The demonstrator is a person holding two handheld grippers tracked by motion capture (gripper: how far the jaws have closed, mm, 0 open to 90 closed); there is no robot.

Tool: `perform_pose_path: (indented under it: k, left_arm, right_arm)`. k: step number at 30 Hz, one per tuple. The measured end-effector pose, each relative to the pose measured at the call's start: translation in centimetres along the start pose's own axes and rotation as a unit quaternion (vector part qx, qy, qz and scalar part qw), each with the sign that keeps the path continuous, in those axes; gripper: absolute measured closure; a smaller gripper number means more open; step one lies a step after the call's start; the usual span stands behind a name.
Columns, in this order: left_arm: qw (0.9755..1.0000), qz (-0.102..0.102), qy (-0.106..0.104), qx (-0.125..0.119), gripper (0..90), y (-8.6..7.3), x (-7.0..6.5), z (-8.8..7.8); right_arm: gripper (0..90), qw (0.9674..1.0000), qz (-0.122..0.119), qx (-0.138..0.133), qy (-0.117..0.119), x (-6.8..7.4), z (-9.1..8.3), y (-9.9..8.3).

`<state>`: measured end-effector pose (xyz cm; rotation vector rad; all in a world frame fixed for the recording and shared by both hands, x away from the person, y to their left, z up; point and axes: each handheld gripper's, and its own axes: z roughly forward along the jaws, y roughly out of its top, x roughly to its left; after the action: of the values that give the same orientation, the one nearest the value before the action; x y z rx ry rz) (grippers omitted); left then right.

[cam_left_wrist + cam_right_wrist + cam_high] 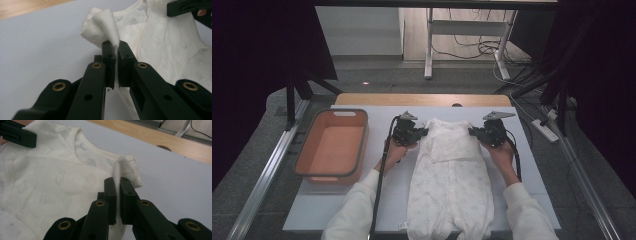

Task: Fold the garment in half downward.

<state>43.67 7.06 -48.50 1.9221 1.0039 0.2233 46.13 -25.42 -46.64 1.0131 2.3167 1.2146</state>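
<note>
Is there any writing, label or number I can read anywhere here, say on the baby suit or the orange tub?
None can be read.
Baby suit: a faint printed pattern, no letters; a small tag at its lower left hem is too small to read.
Orange tub: no writing visible.
Left gripper and right gripper: plain black, no markings.

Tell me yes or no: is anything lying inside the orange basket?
No. In the high view the orange basket shows a bare floor, while the baby romper lies beside it on the table.
</note>
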Motion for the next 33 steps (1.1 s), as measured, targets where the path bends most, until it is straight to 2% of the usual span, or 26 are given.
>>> perform_pose_path:
  k: [2, 5, 11, 24, 33]
  left_arm:
    - [1.0, -0.001, 0.001, -0.005, 85.2, 0.0, 0.0, -0.4]
    - [0.9998, -0.005, 0.005, -0.021, 85.1, 0.1, 0.1, -1.9]
    - [0.9994, -0.008, 0.012, -0.031, 85.1, 0.0, 0.1, -3.0]
    - [0.9988, 0.003, 0.011, -0.047, 85.1, 0.6, -0.5, -3.9]
    - [0.9987, 0.005, 0.007, -0.049, 85.3, 0.9, -0.6, -4.0]
  right_arm:
    - [85.0, 1.0, -0.001, -0.004, 0.001, 0.1, -0.1, 0.2]
    - [85.0, 0.9998, -0.005, -0.016, 0.009, 0.4, -0.3, 1.1]
    - [85.0, 0.9995, -0.015, -0.025, 0.014, 1.0, -0.3, 1.9]
    - [85.0, 0.999, -0.017, -0.039, 0.011, 1.3, -1.4, 2.4]
    - [85.0, 0.9987, -0.021, -0.045, 0.004, 1.6, -2.0, 2.5]
